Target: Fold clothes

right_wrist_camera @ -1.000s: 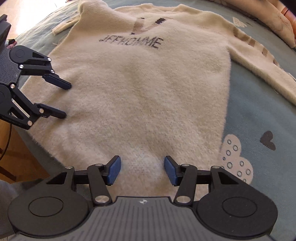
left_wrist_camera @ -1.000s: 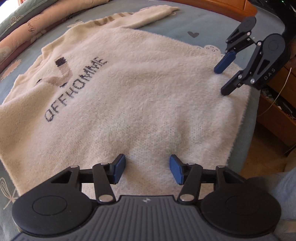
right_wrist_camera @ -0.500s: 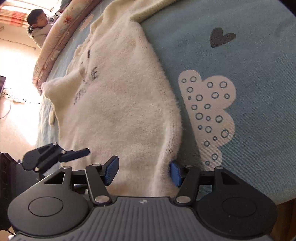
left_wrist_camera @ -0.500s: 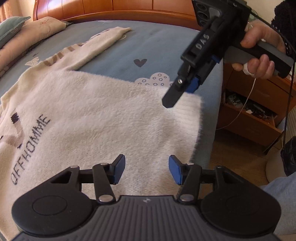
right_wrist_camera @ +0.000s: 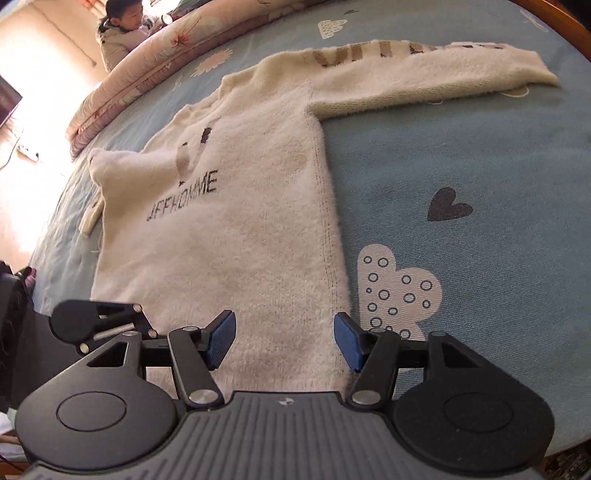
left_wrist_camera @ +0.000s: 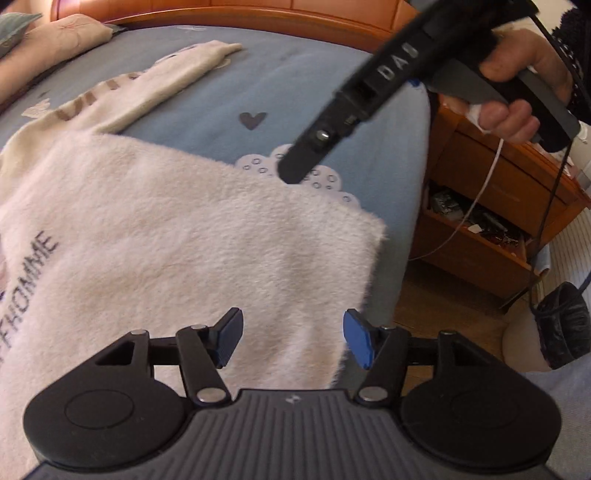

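While the blue bedsheet (right_wrist_camera: 461, 147) with its heart and cloud prints stretched under everything, your cream sweater (right_wrist_camera: 240, 221) lay flat on it, face up, lettering showing, one sleeve (right_wrist_camera: 424, 70) reaching sideways toward the wooden bed frame (left_wrist_camera: 258, 11). A wooden nightstand (left_wrist_camera: 491, 206) stood beside the bed (its open shelf cluttered). Your left gripper (left_wrist_camera: 293, 338) hovered over the sweater's hem corner, its jaws opening, pads clear of the fabric. Your right gripper (right_wrist_camera: 284, 338) straddled the sweater's side edge near the hem, moderately wide, pads not pressing it. Your right hand (left_wrist_camera: 524, 85) gripped its handle.
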Tool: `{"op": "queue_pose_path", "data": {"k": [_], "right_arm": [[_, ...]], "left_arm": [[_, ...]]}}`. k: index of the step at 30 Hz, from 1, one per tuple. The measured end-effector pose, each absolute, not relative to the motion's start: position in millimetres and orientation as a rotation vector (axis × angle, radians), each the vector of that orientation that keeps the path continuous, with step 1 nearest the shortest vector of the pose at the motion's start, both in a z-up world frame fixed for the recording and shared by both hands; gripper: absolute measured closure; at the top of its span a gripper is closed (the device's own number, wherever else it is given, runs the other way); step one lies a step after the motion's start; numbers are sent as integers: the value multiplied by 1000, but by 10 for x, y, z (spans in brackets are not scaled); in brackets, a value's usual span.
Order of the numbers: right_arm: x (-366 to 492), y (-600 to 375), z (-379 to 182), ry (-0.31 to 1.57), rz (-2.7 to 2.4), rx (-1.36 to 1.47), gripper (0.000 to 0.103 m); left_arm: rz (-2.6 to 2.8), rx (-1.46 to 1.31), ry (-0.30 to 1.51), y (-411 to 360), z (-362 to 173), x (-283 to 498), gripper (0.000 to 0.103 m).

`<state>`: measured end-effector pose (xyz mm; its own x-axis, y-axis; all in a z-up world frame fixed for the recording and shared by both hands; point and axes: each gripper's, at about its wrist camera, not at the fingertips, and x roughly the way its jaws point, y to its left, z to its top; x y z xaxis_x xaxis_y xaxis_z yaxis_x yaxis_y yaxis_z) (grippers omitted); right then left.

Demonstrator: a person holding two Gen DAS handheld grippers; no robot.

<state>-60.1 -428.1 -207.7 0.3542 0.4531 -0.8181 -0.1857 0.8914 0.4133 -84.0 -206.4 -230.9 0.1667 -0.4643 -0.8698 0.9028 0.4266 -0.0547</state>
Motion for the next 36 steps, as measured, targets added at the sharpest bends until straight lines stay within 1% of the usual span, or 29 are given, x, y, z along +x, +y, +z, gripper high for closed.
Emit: {"op": "queue_pose_path", "data": {"k": [2, 4, 7, 8, 11, 12, 13, 17, 19, 21, 23, 26, 29, 30, 32, 34, 36], "right_arm": [[-586, -4113, -2151, 1140, 446, 221, 39], [-568, -3922, -2219, 1140, 480, 173, 39], [-535, -3612, -2292, 1121, 514, 81, 39], [-520, -3506, -2332, 1131, 521, 52, 39], [-525, -3292, -2441, 1158, 515, -69, 37], [-548, -3261, -2455, 1151, 519, -99, 34], [-572, -3247, -2460, 1144, 528, -113, 28], [-591, -3219, -2480, 1146, 539, -130, 22], [-572, -3192, -2484, 1157, 541, -133, 17], [-565, -3171, -2484, 1170, 534, -133, 15], [-562, -3158, -2487, 1175, 530, -133, 14], [-573, -3145, -2503, 1174, 530, -123, 11], [-587, -3073, -2530, 1178, 528, -145, 5], [-600, -3042, -2541, 1179, 525, -159, 2], [-628, -2962, -2567, 1178, 513, -201, 0], [-657, -2890, -2591, 1174, 496, -250, 0], [-674, -2843, -2606, 1173, 479, -277, 0]], "left_arm": [[-951, 567, 999, -1910, -2364, -722, 43], [-887, 550, 1074, -1774, -2452, -645, 45], [-833, 489, 1159, -1553, -2507, -656, 44], [-818, 470, 1178, -1486, -2508, -686, 41], [-772, 435, 1235, -1306, -2501, -786, 41], [-760, 427, 1238, -1254, -2479, -810, 41], [-752, 423, 1230, -1220, -2444, -815, 41], [-660, 408, 1118, -1132, -2342, -642, 41], [-625, 400, 1110, -1084, -2407, -506, 41], [-566, 421, 1117, -983, -2497, -468, 40], [-522, 362, 1151, -754, -2538, -502, 36], [-455, 332, 1189, -429, -2545, -617, 36], [-397, 355, 1226, -228, -2526, -674, 36], [-382, 347, 1234, -188, -2505, -664, 38], [-379, 346, 1202, -197, -2432, -616, 39], [-416, 344, 1136, -264, -2367, -538, 39], [-449, 314, 1112, -313, -2386, -428, 38]]}}
